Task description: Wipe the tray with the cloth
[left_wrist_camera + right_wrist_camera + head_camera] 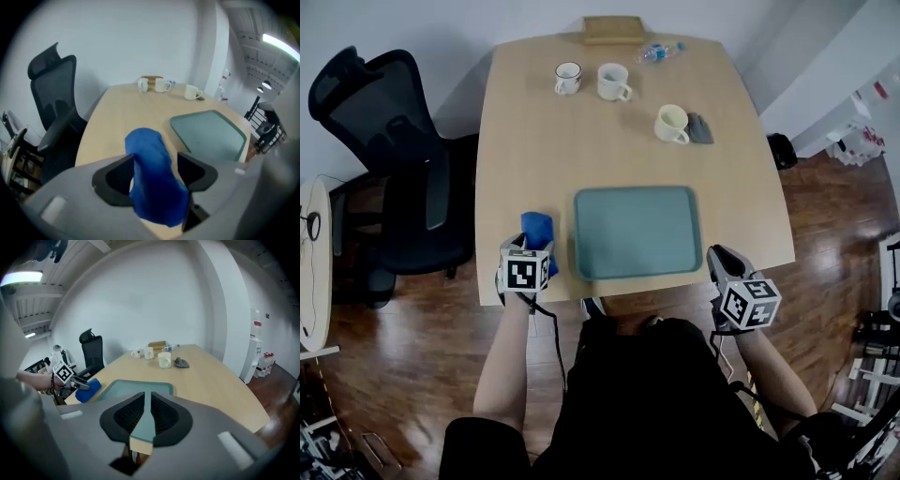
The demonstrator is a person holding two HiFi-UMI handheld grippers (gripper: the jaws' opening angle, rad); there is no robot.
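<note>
The teal tray (pixel 637 232) lies flat near the table's front edge, with nothing on it; it also shows in the left gripper view (pixel 208 133) and the right gripper view (pixel 123 386). A blue cloth (pixel 538 227) lies bunched on the table just left of it. My left gripper (pixel 530 247) points steeply down over the cloth (pixel 152 173), jaws wide open with the cloth between them; the left pad touches it, and table shows beside the right pad. My right gripper (pixel 720 256) hovers off the table's front right, beside the tray, jaws (pixel 146 404) nearly together and empty.
Three mugs (pixel 568 78) (pixel 613 82) (pixel 671 123) stand on the far half of the table, with a grey object (pixel 700 128), a plastic bottle (pixel 661 51) and a wooden box (pixel 614 28). A black office chair (pixel 389 141) stands left of the table.
</note>
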